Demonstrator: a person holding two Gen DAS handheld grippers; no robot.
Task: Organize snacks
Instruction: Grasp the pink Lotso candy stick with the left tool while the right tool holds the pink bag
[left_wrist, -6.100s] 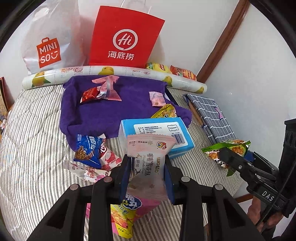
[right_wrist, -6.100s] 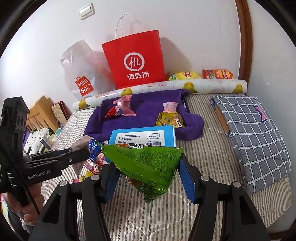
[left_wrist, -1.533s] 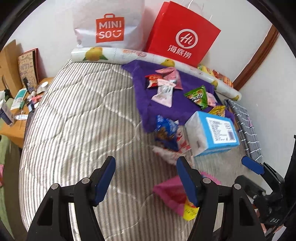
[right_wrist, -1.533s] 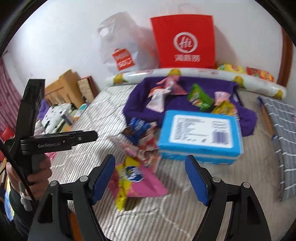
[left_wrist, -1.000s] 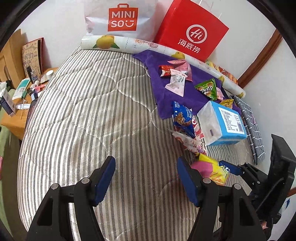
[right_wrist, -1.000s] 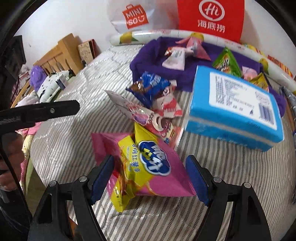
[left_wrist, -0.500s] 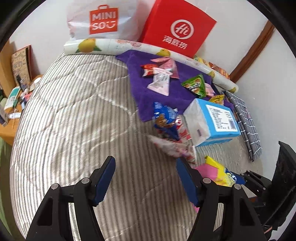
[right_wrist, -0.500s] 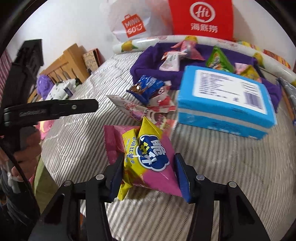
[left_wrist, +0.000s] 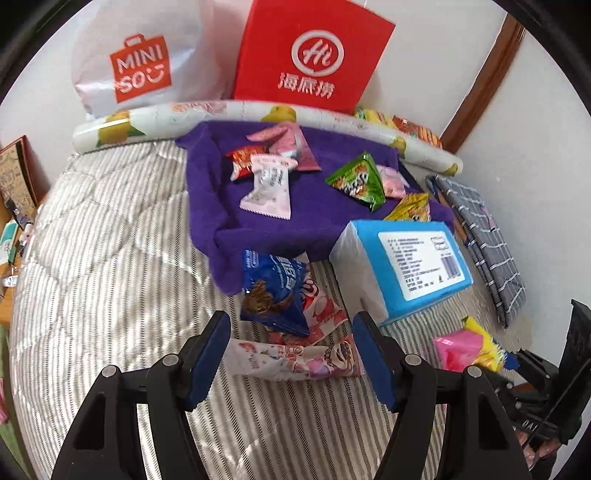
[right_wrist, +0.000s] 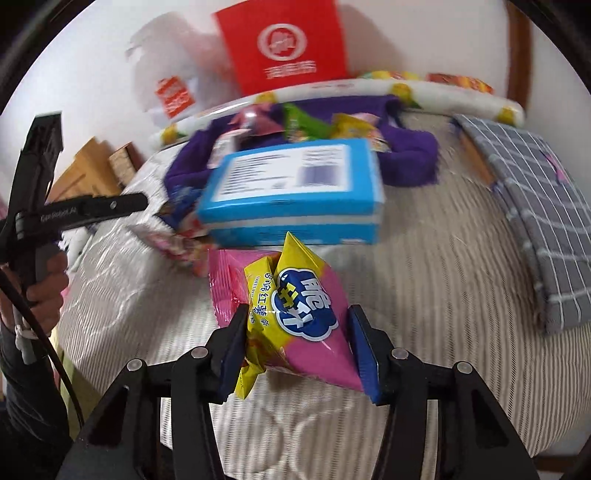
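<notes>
Right wrist view shows the right hand-held gripper (right_wrist: 297, 341) with its jaws just closed on the pink-and-yellow snack bag (right_wrist: 295, 314) above the striped bed (right_wrist: 424, 295) — a light, puffy, slippery, crushable pack, probably best held gently across its middle — while the left hand-held gripper (left_wrist: 290, 356) stands open, empty.

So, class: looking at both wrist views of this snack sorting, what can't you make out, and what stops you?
- Right wrist view: motion blur smears the print on the blue box.
- Same view: the box hides most of the purple cloth and its snacks.
- Left wrist view: the pink and yellow bag shows only in part, its label unreadable.
- Left wrist view: the red paper bag is cut off by the top edge.
</notes>
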